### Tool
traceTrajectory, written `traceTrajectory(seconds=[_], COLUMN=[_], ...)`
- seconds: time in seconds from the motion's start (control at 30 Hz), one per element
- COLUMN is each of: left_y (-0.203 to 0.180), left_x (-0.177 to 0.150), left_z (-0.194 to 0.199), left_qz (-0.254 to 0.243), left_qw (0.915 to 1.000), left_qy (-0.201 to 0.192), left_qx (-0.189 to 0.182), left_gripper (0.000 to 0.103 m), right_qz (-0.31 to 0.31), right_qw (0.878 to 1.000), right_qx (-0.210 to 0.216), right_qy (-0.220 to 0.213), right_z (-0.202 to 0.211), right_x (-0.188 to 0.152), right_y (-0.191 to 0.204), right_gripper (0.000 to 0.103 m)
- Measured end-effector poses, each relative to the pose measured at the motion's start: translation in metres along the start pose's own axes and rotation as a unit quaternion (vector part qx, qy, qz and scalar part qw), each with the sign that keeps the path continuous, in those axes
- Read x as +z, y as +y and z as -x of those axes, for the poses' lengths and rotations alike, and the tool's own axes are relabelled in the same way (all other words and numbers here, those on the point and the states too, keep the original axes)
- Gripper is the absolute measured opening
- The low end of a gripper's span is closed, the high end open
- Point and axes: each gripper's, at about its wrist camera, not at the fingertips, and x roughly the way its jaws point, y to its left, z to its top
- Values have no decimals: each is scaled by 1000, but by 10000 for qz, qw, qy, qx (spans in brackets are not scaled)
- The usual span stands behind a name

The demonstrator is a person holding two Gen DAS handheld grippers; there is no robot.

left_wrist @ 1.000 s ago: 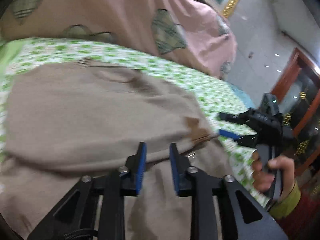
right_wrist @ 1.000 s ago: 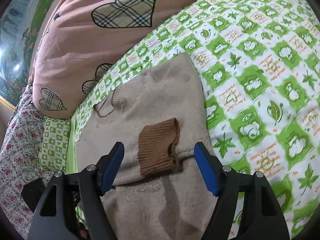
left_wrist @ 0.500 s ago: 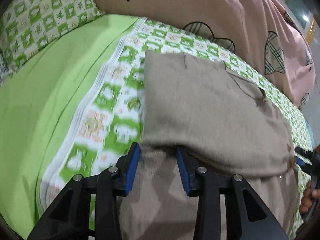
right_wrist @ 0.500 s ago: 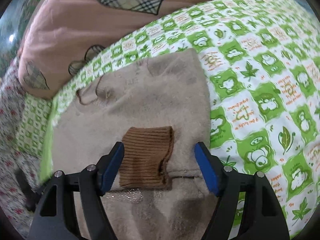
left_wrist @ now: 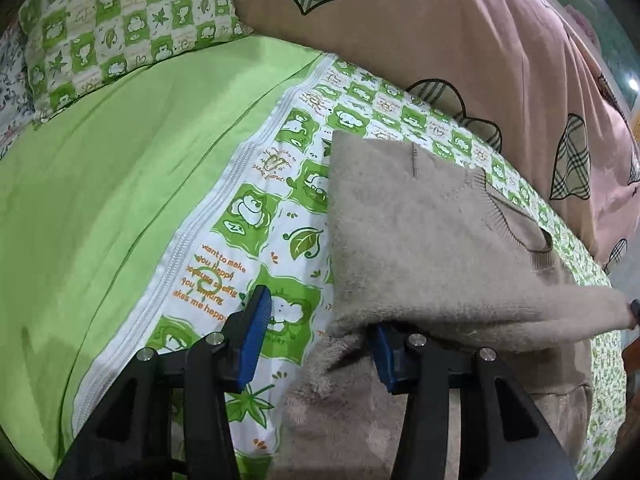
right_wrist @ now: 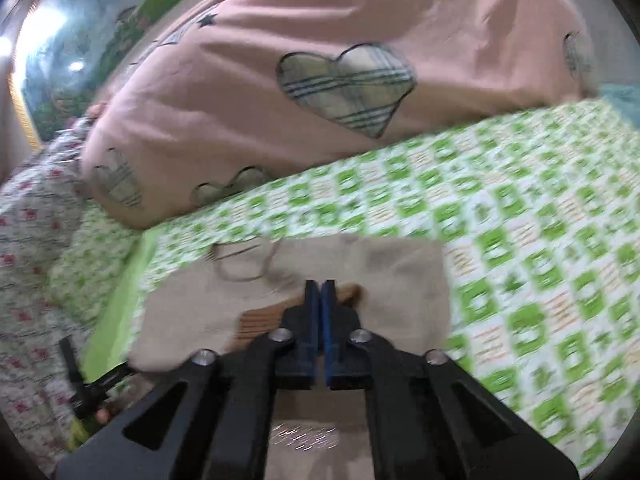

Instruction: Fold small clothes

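My left gripper [left_wrist: 316,344] stands wide apart: one blue pad over the green-checked bedsheet [left_wrist: 256,216], the other tucked under the left edge of the beige sweater [left_wrist: 420,240]. It grips nothing. The sweater lies flat on the bed, partly folded, its upper layer doubled over the lower body, neckline toward the pink quilt [left_wrist: 460,40]. A green pillow [left_wrist: 120,16] sits far left. My right gripper [right_wrist: 320,292] is pressed narrow, pads nearly touching, at the brown ribbed cuff [right_wrist: 260,320] on the sweater's right side; blur prevents me confirming fabric between them.
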Motion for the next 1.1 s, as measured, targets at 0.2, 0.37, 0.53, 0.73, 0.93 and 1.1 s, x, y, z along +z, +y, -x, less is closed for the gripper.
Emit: traceTrajectory(seconds=[0.2, 0.37, 0.53, 0.73, 0.93, 1.1], left_y=[6, 14, 18, 36, 53, 62], left_x=[-1, -1, -26, -83, -147, -178], left_z=[-1, 8, 54, 117, 165, 189], left_qz=[253, 196, -373, -592, -921, -940], left_qw=[9996, 9988, 9951, 9868, 9802, 9776], left_qy=[-2, 290, 529, 905, 1336, 1418], left_qx=[-94, -344, -747, -1206, -1133, -1239], left_gripper=[48, 48, 47, 53, 55, 58], right_qz=[-231, -380, -486, -491, -547, -625], right_qw=[9926, 9889, 9905, 9870, 9809, 9753], right_qx=[-396, -598, -32, 414, 539, 674], right_qy=[1125, 1304, 1289, 1476, 1789, 2011], right_z=[-56, -49, 0, 52, 95, 114], right_x=[-43, -52, -59, -105, -157, -192], right_y=[-34, -43, -45, -46, -52, -52], right_gripper=[1, 2, 3, 3, 4, 11])
